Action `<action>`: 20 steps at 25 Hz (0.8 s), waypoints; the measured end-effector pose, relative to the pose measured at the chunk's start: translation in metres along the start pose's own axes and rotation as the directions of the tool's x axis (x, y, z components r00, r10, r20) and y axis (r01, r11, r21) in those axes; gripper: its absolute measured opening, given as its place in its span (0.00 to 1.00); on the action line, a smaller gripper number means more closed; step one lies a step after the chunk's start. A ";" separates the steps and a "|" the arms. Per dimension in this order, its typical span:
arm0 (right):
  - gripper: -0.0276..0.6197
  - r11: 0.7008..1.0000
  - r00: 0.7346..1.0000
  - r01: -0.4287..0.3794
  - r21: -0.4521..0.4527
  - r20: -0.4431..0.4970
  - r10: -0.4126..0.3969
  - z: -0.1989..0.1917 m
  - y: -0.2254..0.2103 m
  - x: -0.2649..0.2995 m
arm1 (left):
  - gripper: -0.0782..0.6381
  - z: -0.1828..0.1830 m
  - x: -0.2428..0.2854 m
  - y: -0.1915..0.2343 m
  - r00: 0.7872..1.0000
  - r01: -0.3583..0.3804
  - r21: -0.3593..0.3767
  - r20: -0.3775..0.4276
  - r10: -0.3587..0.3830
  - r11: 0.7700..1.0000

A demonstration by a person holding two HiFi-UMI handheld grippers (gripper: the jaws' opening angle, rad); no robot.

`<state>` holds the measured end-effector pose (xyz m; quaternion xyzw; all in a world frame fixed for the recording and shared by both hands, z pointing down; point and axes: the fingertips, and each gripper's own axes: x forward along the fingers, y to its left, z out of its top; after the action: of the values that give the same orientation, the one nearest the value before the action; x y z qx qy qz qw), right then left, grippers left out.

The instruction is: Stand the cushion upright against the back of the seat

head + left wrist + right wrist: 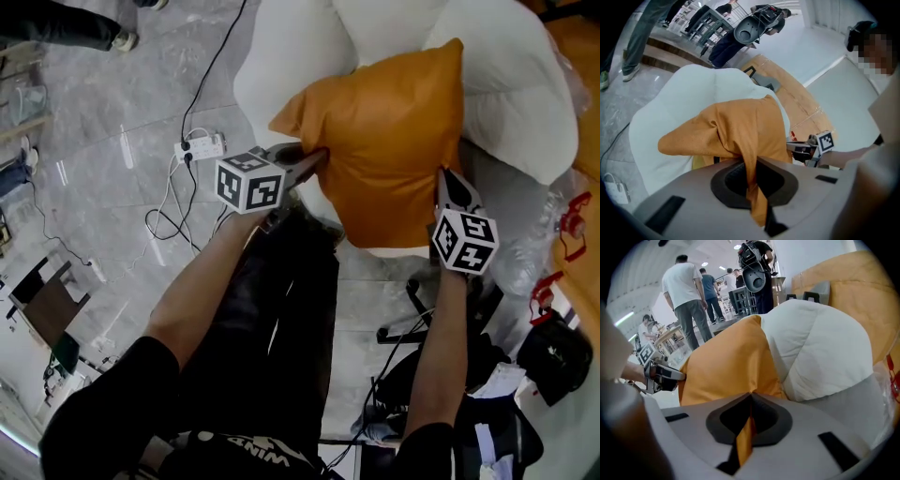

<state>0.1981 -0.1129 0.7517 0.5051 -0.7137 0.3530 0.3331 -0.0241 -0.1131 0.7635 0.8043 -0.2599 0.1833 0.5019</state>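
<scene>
An orange cushion [398, 141] hangs lifted in front of a white puffy seat [506, 94], held by two edges. My left gripper [314, 159] is shut on the cushion's left edge, and orange cloth [751, 178] runs between its jaws. My right gripper [448, 186] is shut on the lower right edge, where a fold of the cloth [746, 434] is pinched. The cushion [740, 126] sags below the left grip in the left gripper view. The cushion [729, 366] lies against the white seat back [820, 348] in the right gripper view.
A white power strip [199, 147] and black cables [173, 220] lie on the grey marble floor at left. Black bags and clutter [553, 352] sit at lower right. Clear plastic wrap [530, 253] lies beside the seat. People [686, 291] stand in the background.
</scene>
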 end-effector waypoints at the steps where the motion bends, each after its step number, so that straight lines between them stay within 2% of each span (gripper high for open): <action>1: 0.08 1.000 1.000 0.002 0.015 0.016 -0.002 0.001 0.002 -0.007 | 0.13 0.007 -0.005 -0.006 1.000 0.000 0.032 -0.001 0.000 0.999; 6: 0.08 0.992 0.994 0.006 0.126 0.109 -0.020 0.010 0.016 -0.032 | 0.13 0.060 -0.027 -0.029 1.000 -0.026 0.205 0.000 0.027 0.978; 11: 0.08 0.960 0.975 0.010 0.280 0.211 -0.072 0.017 0.021 -0.044 | 0.13 0.108 -0.030 -0.048 0.999 -0.039 0.361 -0.013 0.047 0.932; 15: 0.08 0.915 0.957 0.007 0.404 0.261 -0.123 0.018 0.015 -0.042 | 0.13 0.133 -0.018 -0.056 0.999 -0.036 0.430 -0.020 0.049 0.902; 20: 0.08 0.890 0.939 0.019 0.455 0.298 -0.172 0.021 0.000 -0.044 | 0.13 0.152 0.002 -0.067 0.999 -0.012 0.475 -0.030 0.030 0.880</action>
<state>0.2079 -0.1092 0.7037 0.6547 -0.6333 0.4002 0.1013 0.0230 -0.2266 0.6515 0.8963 -0.2067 0.2616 0.2924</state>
